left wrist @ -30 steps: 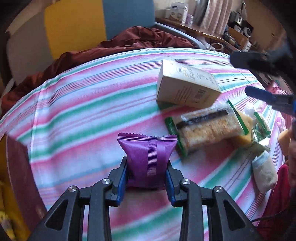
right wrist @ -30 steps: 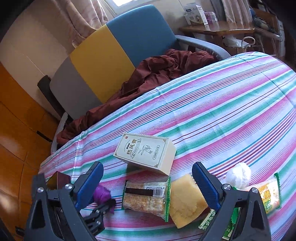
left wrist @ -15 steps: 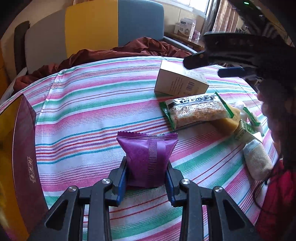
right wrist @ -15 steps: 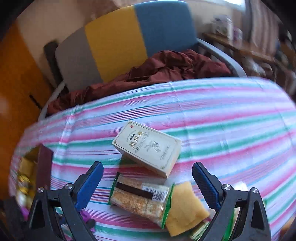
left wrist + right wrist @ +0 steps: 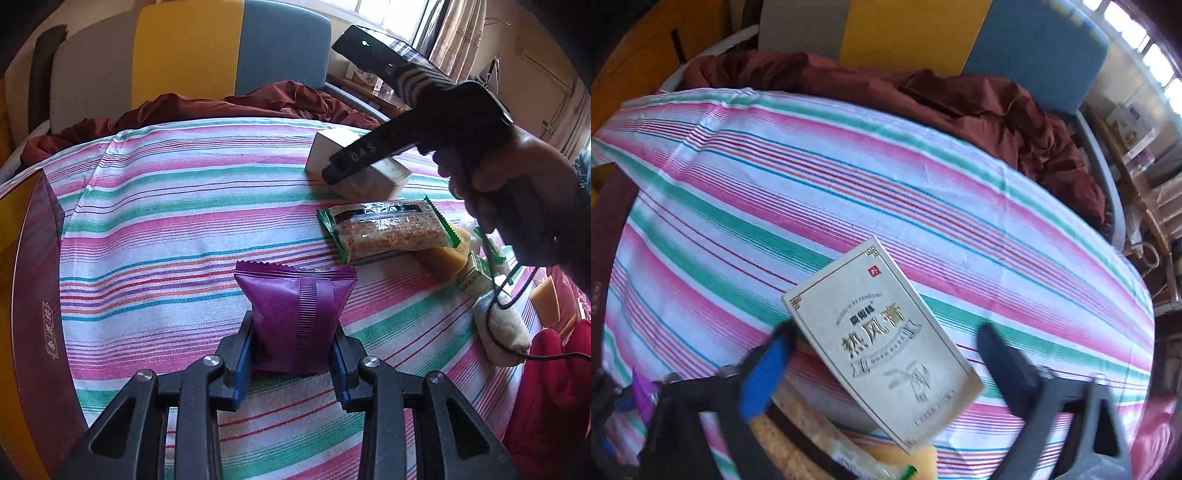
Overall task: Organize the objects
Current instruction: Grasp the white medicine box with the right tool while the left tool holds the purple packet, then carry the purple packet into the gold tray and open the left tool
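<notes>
My left gripper (image 5: 293, 347) is shut on a purple snack packet (image 5: 295, 314), held upright just above the striped tablecloth (image 5: 177, 229). My right gripper (image 5: 886, 354) is open, its fingers on either side of a cream box with Chinese lettering (image 5: 882, 343) that lies flat on the cloth. In the left wrist view the right gripper (image 5: 332, 171) hangs over that box (image 5: 384, 181). A green-edged cracker pack (image 5: 391, 229) lies in front of the box.
A dark red open box (image 5: 33, 295) stands at the cloth's left edge. Yellow cakes (image 5: 443, 254), small wrapped snacks (image 5: 502, 328) and a red cloth (image 5: 546, 376) crowd the right side. A chair (image 5: 1034, 48) with a maroon blanket (image 5: 960, 107) sits behind the table.
My right gripper has dropped down over the cream box, which now sits between its open fingers. My left gripper still holds the purple packet, and the view has swung left towards the dark red box.
</notes>
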Tool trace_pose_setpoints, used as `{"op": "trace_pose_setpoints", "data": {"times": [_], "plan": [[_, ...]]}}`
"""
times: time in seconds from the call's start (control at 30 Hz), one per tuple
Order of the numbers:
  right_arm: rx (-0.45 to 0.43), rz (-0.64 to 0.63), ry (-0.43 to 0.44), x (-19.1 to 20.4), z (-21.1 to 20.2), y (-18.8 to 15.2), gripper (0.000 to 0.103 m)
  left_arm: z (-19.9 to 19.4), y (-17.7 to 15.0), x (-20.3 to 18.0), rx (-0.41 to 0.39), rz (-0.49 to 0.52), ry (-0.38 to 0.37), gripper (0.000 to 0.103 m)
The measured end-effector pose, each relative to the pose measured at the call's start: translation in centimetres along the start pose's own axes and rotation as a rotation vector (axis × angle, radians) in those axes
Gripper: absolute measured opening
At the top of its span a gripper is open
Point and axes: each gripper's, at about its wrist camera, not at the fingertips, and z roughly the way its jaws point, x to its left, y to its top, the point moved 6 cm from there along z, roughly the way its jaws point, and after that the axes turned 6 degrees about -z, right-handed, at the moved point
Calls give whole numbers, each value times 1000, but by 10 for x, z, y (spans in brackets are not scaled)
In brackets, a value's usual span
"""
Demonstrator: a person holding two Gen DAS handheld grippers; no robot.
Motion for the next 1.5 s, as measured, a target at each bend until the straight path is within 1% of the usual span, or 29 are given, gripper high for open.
{"op": "trace_pose_setpoints", "data": {"times": [0.03,0.07,0.13,0.23,0.27,0.3,0.33,0.37,0.47,0.57,0.7,0.77,0.8,0.87,0.93,1.03,1.07,1.13,1.23,1.5], "plan": [[-17,24,15,0,-1,3,51,0,0,0,-2,0,0,35],[-37,45,19,0,-4,7,51,0,-1,-1,-6,1,2,35],[-85,60,-28,-1,-14,16,51,-1,-2,-1,-14,7,6,35],[-177,107,-28,-1,-40,30,51,-2,-4,-4,-26,12,10,35],[-202,126,4,2,-50,34,51,-2,-4,-4,-27,10,12,35],[-214,141,64,7,-57,37,51,-4,-5,-4,-23,6,15,35],[-217,143,132,16,-63,39,51,-5,-5,-4,-20,3,18,35],[-215,129,176,28,-66,40,51,-6,-6,-5,-18,3,20,35],[-171,74,254,63,-65,30,51,-14,-14,-5,-10,24,38,35],[-145,53,289,86,-61,8,51,-25,-28,-8,-3,61,45,35],[-124,51,323,103,-62,-18,51,-39,-48,-6,9,95,36,35],[-108,37,318,113,-64,-33,51,-46,-58,-7,10,114,34,35],[-96,28,303,118,-64,-40,51,-49,-63,-7,12,120,33,35],[-57,11,239,124,-61,-57,51,-54,-71,-7,10,128,30,35],[-22,4,195,127,-58,-76,51,-58,-76,-7,6,136,30,35],[-24,30,186,128,-54,-103,52,-60,-78,-7,-6,150,30,35],[-53,65,200,125,-53,-109,52,-59,-79,-6,-12,157,32,35],[-63,87,197,122,-54,-111,52,-57,-76,-8,-23,173,38,35],[-70,58,169,125,-53,-111,52,-60,-81,-5,-43,178,38,35],[-76,56,169,126,-50,-107,53,-62,-81,-8,-58,200,48,35]]}}
